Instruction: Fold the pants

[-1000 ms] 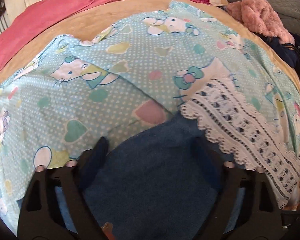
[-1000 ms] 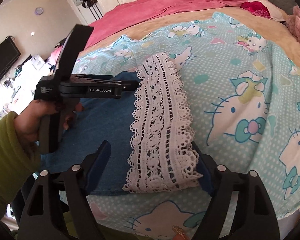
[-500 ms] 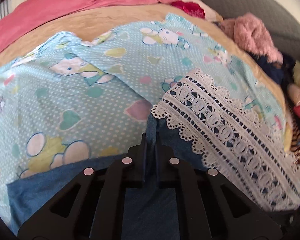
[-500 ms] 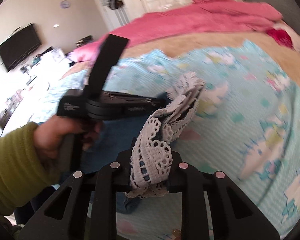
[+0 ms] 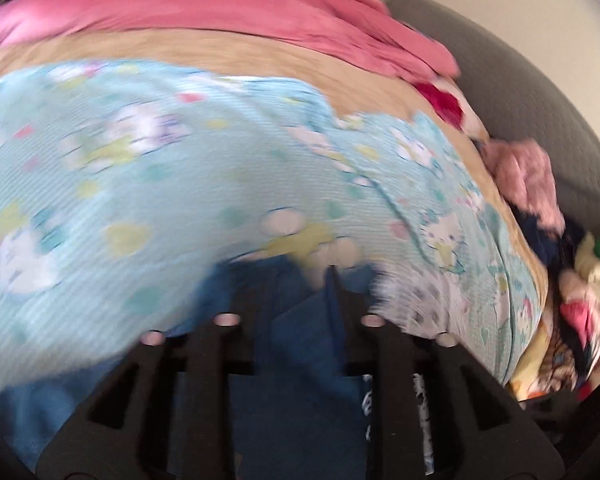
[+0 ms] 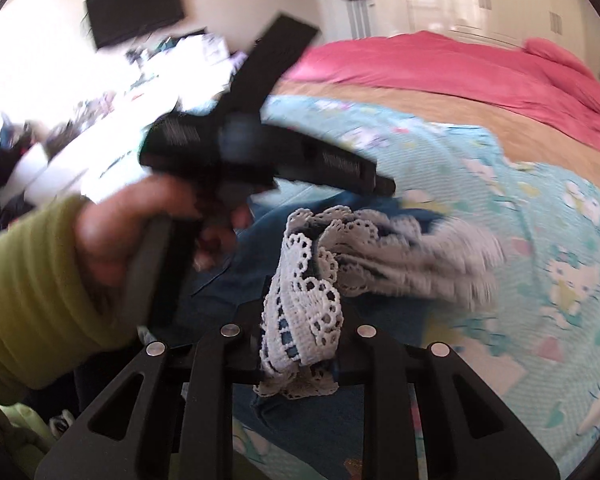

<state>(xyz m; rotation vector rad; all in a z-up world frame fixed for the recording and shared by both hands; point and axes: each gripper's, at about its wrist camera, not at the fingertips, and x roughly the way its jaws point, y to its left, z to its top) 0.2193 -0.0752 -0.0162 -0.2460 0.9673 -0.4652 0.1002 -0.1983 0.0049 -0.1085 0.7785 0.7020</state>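
Observation:
The blue denim pants [image 5: 300, 364] with a white lace hem [image 5: 420, 300] hang lifted off the bed. My left gripper [image 5: 296, 280] has a bunched fold of the denim between its fingers; its jaws are opening a little, still pressed on the cloth. In the right wrist view my right gripper [image 6: 300, 300] is shut on the lace hem [image 6: 300, 248], which drapes over its fingers. The denim [image 6: 260, 236] stretches from there to the left gripper [image 6: 384, 186], which a hand [image 6: 112, 232] in a green sleeve holds. Both views are blurred.
A teal cartoon-cat sheet [image 5: 140, 180] covers the bed, with a tan blanket and a pink quilt [image 5: 220, 12] behind it. Loose clothes [image 5: 520, 176] are piled at the right by a grey headboard [image 5: 520, 100]. A wall TV [image 6: 136, 8] and a cluttered surface stand at the left.
Both grippers went from open over the flat pants to shut on them, the left on denim, the right on lace. They have since lifted and swung the cloth across the bed.

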